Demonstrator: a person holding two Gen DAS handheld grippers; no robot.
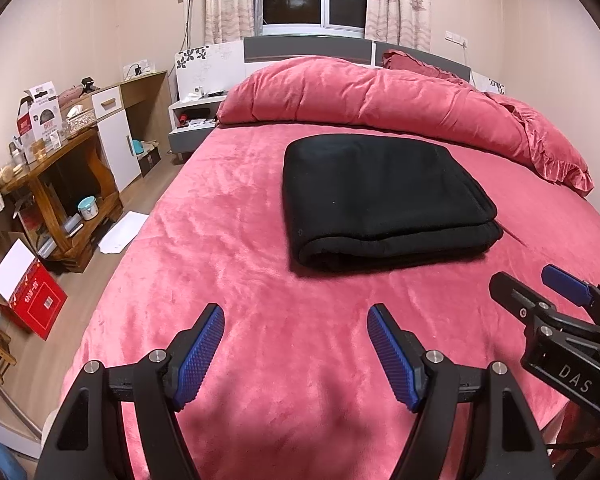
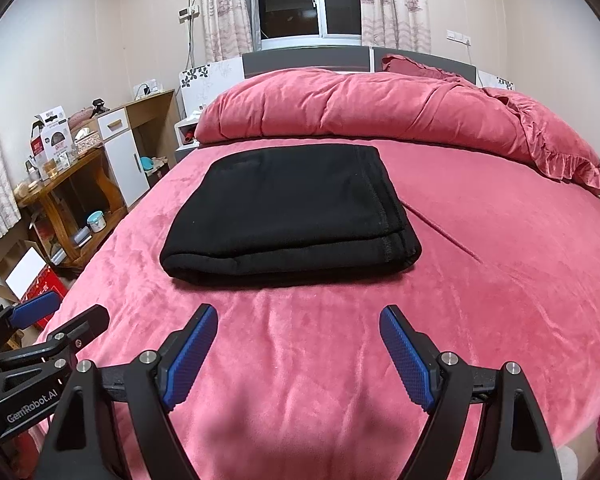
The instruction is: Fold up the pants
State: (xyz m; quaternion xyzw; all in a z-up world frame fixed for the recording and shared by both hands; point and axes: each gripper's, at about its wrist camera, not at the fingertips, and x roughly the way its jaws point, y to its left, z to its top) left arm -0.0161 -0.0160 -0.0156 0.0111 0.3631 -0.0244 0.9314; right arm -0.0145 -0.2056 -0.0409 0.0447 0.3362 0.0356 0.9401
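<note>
Ahead of both grippers, on the pink bedspread (image 1: 228, 240): black pants (image 1: 380, 200), already folded into a thick rectangle, rolled fold edge turned toward the tools, long axis crosswise to their pointing line. Seen from the left gripper (image 1: 296, 356), ahead and a little right; from the right gripper (image 2: 298, 356), ahead and a little left; so roughly midway, neither hand clearly nearer. Well apart from every pad, bare bedspread between. Both sets of jaws spread wide, nothing between them, side by side. Beyond the pants, a heaped pink duvet (image 2: 360, 108) against the headboard. Folding apparently finished, judging by the bundle.
</note>
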